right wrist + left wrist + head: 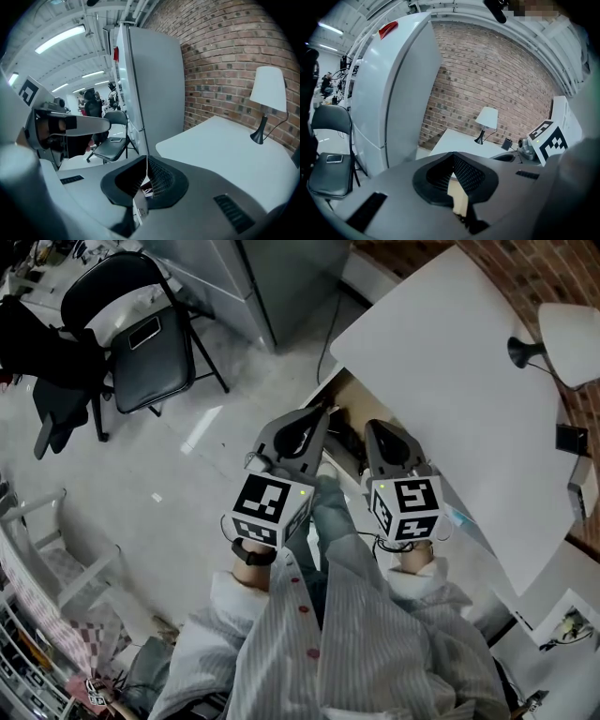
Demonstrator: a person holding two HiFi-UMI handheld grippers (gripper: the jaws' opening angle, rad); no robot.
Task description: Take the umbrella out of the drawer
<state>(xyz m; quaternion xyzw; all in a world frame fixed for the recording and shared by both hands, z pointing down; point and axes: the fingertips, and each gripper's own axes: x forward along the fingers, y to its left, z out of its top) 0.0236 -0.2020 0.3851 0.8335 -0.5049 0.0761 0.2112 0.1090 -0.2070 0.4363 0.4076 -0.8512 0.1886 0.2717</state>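
Left gripper (324, 412), right gripper (372, 427), both fingers (466, 174) closed, empty, one desk (450, 362), one lamp (572, 329)

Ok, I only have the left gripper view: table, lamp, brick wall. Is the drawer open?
Observer: Yes. In the head view the drawer stands pulled out from under the white table, just ahead of the left hand-held gripper.
Operator: What's inside it?
Observer: Only dark shapes; I cannot tell what they are from here.
Operator: And the right hand-held gripper?
Observer: The right hand-held gripper has its jaws together, with nothing held between them.
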